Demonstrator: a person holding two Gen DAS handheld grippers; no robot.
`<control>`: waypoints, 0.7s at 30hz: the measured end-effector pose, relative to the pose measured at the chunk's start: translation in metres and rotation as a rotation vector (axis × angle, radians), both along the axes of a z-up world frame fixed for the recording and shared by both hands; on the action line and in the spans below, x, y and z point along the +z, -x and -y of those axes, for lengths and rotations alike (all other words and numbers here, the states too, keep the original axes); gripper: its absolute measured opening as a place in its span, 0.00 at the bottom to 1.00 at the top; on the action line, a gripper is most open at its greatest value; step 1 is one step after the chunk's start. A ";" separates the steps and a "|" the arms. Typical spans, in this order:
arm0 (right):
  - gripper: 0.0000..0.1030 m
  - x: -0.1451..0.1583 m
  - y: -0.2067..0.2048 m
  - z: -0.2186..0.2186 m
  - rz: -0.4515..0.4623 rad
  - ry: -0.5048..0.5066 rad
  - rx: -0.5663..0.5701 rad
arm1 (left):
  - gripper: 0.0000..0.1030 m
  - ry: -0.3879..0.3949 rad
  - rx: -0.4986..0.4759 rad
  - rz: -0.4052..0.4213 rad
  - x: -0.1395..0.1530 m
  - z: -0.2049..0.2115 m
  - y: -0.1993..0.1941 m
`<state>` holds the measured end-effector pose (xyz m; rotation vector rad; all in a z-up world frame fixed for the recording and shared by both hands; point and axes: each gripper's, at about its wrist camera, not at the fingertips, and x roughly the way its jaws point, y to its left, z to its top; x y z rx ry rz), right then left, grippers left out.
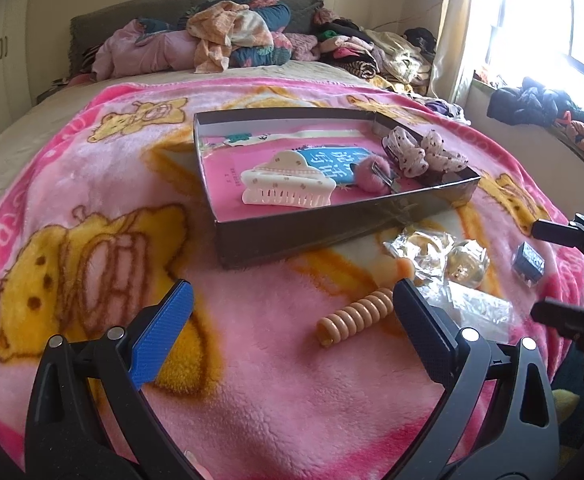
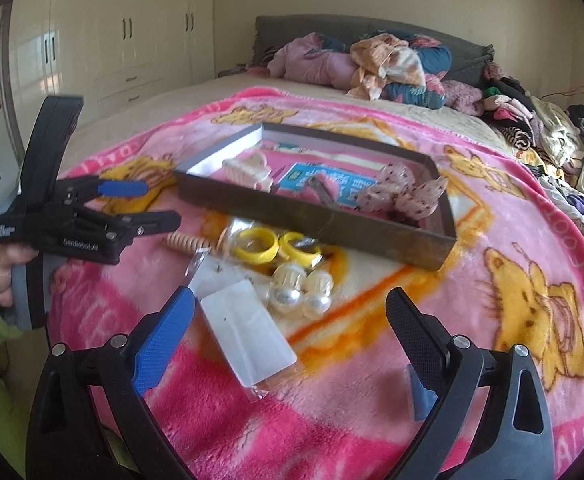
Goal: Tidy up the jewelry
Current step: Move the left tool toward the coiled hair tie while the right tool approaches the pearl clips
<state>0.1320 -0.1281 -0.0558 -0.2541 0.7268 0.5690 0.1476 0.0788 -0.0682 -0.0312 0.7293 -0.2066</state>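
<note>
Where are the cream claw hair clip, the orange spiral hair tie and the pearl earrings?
Cream plastic claw hair clip (image 1: 288, 184): left wrist view, middle of its body, inside the box.
Orange spiral hair tie (image 1: 354, 314): left wrist view, middle coils.
Pearl-drop earrings (image 2: 302, 290): right wrist view, between the pair, on the packet.

Bare blanket (image 1: 252, 360) lies open before the box (image 1: 292, 236), but the coil (image 1: 356, 314) and bags (image 2: 248, 336) crowd its right side.
</note>
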 end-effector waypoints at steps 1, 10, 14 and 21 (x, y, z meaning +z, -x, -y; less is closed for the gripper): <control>0.91 -0.003 0.000 -0.002 -0.007 0.009 0.005 | 0.89 0.003 -0.005 -0.001 -0.001 0.000 -0.001; 0.90 -0.033 -0.002 -0.020 -0.087 0.104 0.049 | 0.77 -0.014 -0.092 -0.039 -0.015 0.007 -0.009; 0.82 -0.040 -0.001 -0.026 -0.092 0.126 0.060 | 0.72 -0.013 -0.132 -0.043 -0.017 0.012 -0.009; 0.46 -0.044 -0.008 -0.022 -0.137 0.110 0.052 | 0.60 -0.012 -0.199 -0.060 -0.023 0.024 -0.012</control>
